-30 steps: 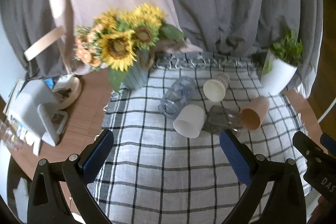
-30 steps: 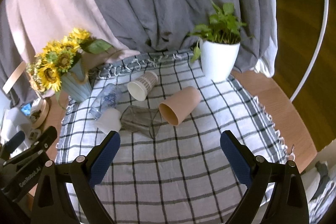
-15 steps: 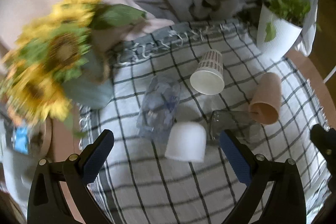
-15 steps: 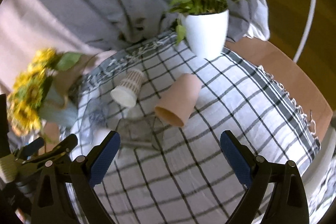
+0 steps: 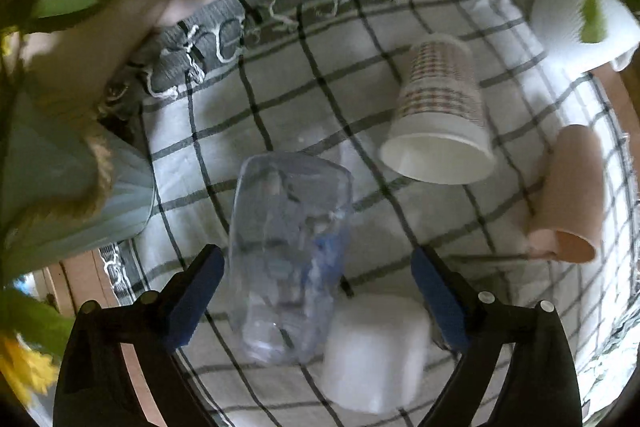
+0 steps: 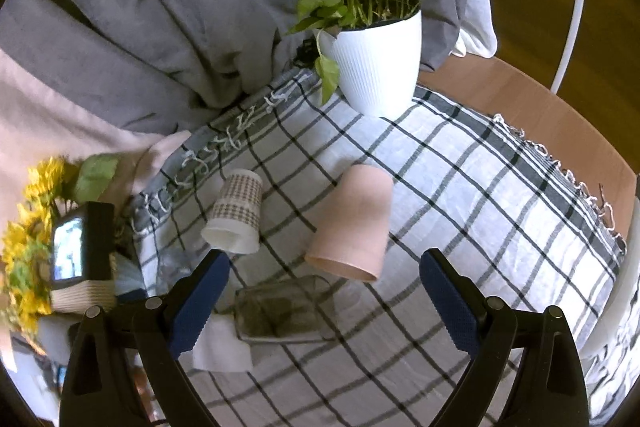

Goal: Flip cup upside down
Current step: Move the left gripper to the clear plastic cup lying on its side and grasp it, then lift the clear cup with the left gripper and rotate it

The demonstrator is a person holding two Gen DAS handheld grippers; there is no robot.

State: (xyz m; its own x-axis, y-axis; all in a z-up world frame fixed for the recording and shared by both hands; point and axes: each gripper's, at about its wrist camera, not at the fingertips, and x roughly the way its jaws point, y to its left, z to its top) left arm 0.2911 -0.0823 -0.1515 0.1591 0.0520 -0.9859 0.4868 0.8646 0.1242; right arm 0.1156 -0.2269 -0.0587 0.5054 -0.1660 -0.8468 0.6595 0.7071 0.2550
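Clear ribbed plastic cup [image 5: 288, 259] lying sideways, checked woven cloth [image 5: 280, 99] beneath

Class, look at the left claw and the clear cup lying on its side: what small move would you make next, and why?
Probably ease the left claw forward and down so its open fingers sit either side of the clear cup. The cup lies on its side on the checked cloth, between the fingers but apparently not yet touched.

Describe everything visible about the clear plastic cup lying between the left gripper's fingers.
The clear plastic cup is transparent with a faint blue tint. It lies on its side on the checked cloth, lengthwise between the open left gripper fingers, which don't touch it. Its near end sits against a white cup.
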